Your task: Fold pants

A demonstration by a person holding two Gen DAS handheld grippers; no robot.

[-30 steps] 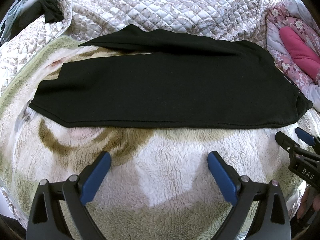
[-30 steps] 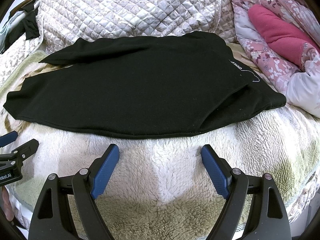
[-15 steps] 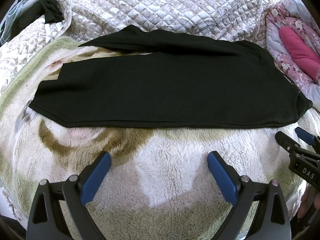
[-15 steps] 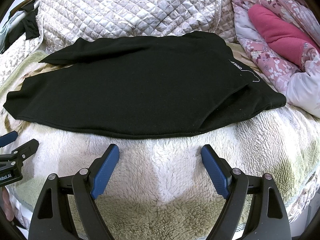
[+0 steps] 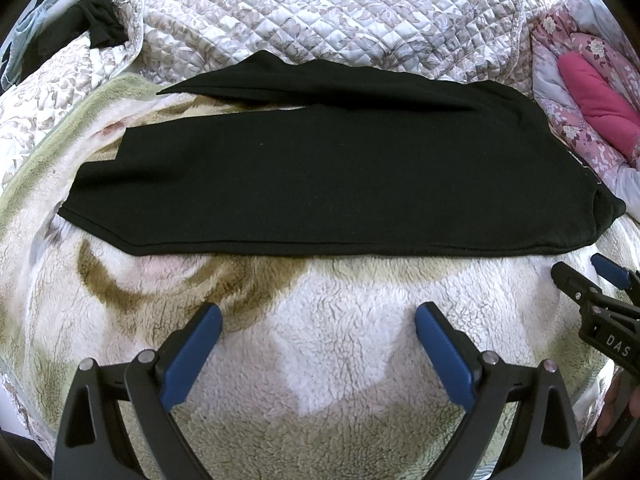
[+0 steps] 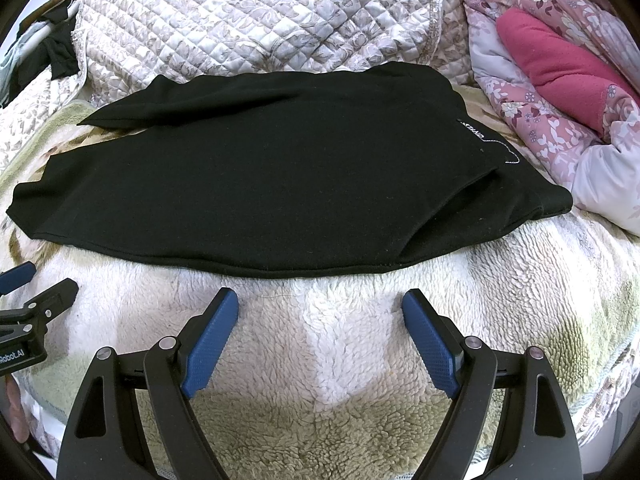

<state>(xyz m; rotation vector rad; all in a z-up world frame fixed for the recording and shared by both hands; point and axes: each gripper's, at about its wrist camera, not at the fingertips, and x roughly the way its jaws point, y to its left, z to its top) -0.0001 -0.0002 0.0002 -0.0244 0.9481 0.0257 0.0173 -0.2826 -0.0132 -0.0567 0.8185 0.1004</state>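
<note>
Black pants [image 5: 320, 176] lie flat across a fleecy blanket [image 5: 320, 312], folded lengthwise with one leg over the other, waistband at the right and leg ends at the left. In the right wrist view the pants [image 6: 280, 176] show a small label by the waistband. My left gripper [image 5: 318, 316] hovers open above the blanket, just short of the pants' near edge. My right gripper [image 6: 320, 300] is open too, close to the near hem. Each gripper appears at the edge of the other's view, the right gripper [image 5: 592, 276] and the left gripper [image 6: 36, 280].
A quilted floral bedspread [image 5: 340, 12] rises behind the pants. A pink floral duvet with a magenta lining [image 6: 560, 68] is bunched at the right. Dark clothing [image 5: 96, 20] hangs at the far left. The fleecy blanket [image 6: 520, 280] extends to the right.
</note>
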